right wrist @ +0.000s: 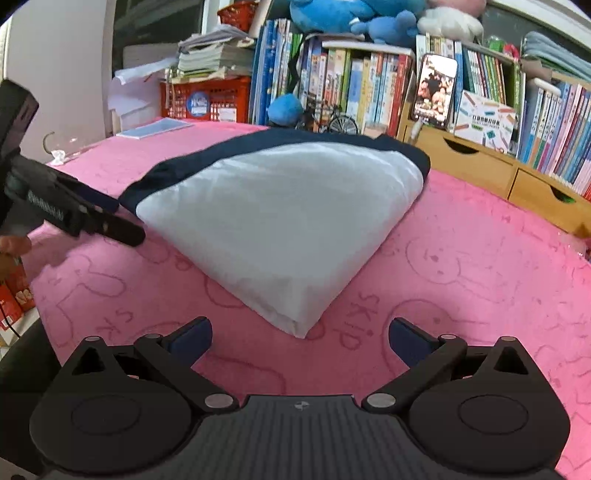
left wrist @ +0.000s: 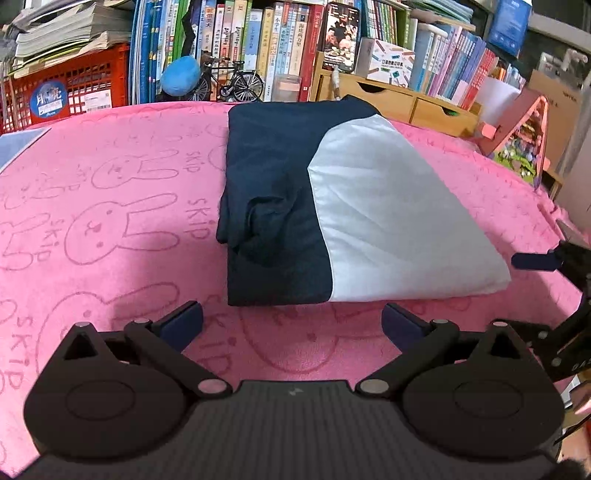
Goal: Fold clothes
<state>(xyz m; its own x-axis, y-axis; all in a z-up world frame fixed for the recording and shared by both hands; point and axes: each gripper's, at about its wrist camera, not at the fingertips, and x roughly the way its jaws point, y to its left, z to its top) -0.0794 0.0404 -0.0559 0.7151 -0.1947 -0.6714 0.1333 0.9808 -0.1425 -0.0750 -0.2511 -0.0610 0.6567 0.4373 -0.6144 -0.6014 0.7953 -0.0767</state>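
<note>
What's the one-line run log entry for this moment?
garment: folded on pink blanket | left hand-held gripper: open, empty | right hand-held gripper: open, empty

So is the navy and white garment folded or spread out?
Folded: the navy and white garment lies as a compact stacked rectangle on the pink blanket.

Folded garment [left wrist: 332, 206] lies on the blanket [left wrist: 110, 221], centre of my left wrist view. My left gripper [left wrist: 291, 325] sits low in frame, just before its near edge. My right gripper [left wrist: 535, 260] pokes in at the right edge. Behind the blanket, along the top: crate [left wrist: 74, 92] upper left, books [left wrist: 258, 48] centre, drawer box [left wrist: 399, 99] upper right, phone [left wrist: 341, 35] on it.
</note>
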